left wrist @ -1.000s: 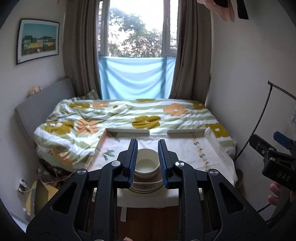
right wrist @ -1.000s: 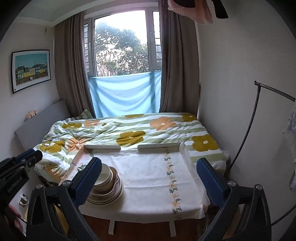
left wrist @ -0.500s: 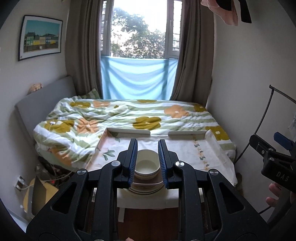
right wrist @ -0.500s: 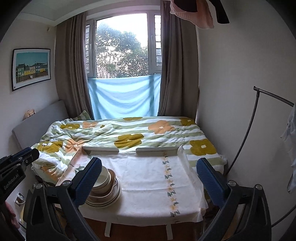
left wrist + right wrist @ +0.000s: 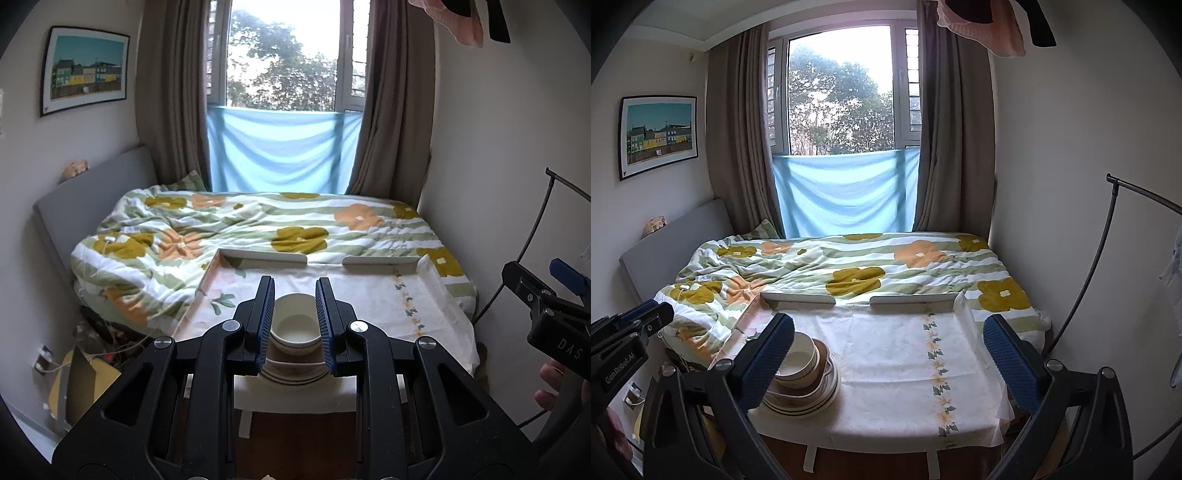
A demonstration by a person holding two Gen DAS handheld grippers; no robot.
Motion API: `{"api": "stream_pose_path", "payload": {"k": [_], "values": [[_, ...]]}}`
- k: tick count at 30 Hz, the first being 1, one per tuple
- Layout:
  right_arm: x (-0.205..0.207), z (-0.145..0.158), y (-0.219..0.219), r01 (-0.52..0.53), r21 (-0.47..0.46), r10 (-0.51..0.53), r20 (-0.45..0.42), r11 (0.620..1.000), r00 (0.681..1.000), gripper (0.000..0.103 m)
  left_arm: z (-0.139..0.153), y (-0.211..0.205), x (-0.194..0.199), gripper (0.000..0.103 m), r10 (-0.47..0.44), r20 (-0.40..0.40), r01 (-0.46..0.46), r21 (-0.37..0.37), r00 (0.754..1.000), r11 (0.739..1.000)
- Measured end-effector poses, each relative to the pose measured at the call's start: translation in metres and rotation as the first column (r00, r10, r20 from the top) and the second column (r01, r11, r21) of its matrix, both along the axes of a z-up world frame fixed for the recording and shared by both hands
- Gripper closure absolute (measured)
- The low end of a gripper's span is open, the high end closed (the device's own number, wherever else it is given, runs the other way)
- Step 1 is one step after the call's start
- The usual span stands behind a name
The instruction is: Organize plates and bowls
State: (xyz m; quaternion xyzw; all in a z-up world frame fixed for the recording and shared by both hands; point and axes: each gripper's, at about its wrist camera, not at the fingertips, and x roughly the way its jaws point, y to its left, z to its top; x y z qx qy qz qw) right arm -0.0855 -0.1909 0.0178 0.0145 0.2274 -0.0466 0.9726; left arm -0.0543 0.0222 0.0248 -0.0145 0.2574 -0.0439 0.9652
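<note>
A stack of plates with bowls on top, a white bowl uppermost, stands near the front left edge of the cloth-covered table. In the left wrist view the white bowl and the plates show between the fingers. My left gripper is partly open and empty, held back from the table in line with the stack. My right gripper is wide open and empty, held back from the table's front edge; its left finger hides part of the stack.
The table has raised white edges at the back and sides. A bed with a flowered duvet lies behind it, under the window. A metal rack stands at the right wall. Boxes and cables lie on the floor at left.
Both grippers have drawn back and risen slightly from the table, so the stack looks smaller and lower. Jaw openings are unchanged.
</note>
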Motion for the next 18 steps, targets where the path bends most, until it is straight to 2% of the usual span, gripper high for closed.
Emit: {"api": "stream_pose_path", "payload": {"k": [18], "values": [[0.0030,-0.0003,0.0027,-0.004,0.001,0.004,-0.003,1.000,1.000,0.001,-0.0024,0.0027,0.0042,0.083,0.000,-0.008,0.000,0.010,1.000,1.000]]}}
